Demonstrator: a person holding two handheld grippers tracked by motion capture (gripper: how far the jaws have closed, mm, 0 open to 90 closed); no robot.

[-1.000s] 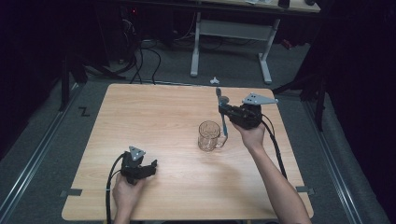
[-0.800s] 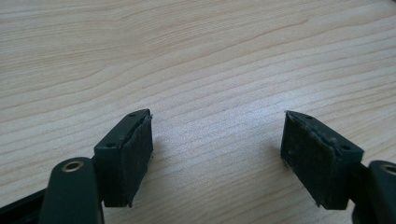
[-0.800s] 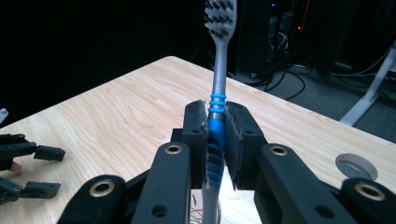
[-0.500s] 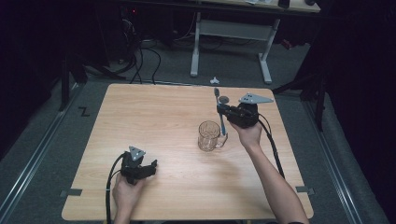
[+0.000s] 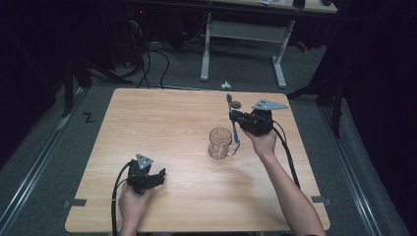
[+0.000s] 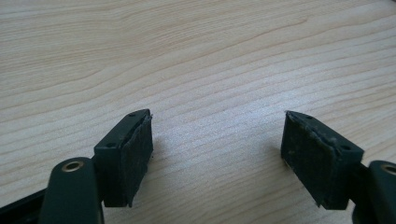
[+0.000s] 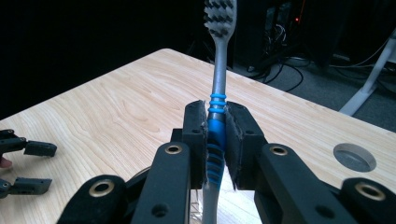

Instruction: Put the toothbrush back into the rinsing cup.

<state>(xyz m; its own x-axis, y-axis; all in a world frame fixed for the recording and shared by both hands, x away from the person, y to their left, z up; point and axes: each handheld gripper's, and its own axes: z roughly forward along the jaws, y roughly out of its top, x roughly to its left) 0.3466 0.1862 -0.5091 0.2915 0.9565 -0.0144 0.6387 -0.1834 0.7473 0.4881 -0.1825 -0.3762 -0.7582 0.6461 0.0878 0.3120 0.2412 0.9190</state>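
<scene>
We have the right gripper (image 7: 215, 140) clamped on a toothbrush (image 7: 217, 100), jaws pinching the blue ribbed grip section, bristle head pointing up and away from the hand. In the high view the toothbrush (image 5: 233, 120) stands above and just beside the glass mug (image 5: 221, 143), its lower end down by the mug's rim on the handle side; whether it touches the glass we cannot tell.

Handling, as we judge it: the brush is light, stiff and thin, so it can pivot between flat pads; the ribbed rubber part is the right place to hold it, and that is where it is held. The mug looks fragile and tippable, so a gentle lowering.

The left gripper (image 5: 156, 177) rests on the wooden table (image 5: 162, 118) near the front edge, jaws wide apart, nothing between them.

Versus a second ago: the brush is a little closer to upright and the right hand barely shifted; mug and left gripper have not moved.
</scene>
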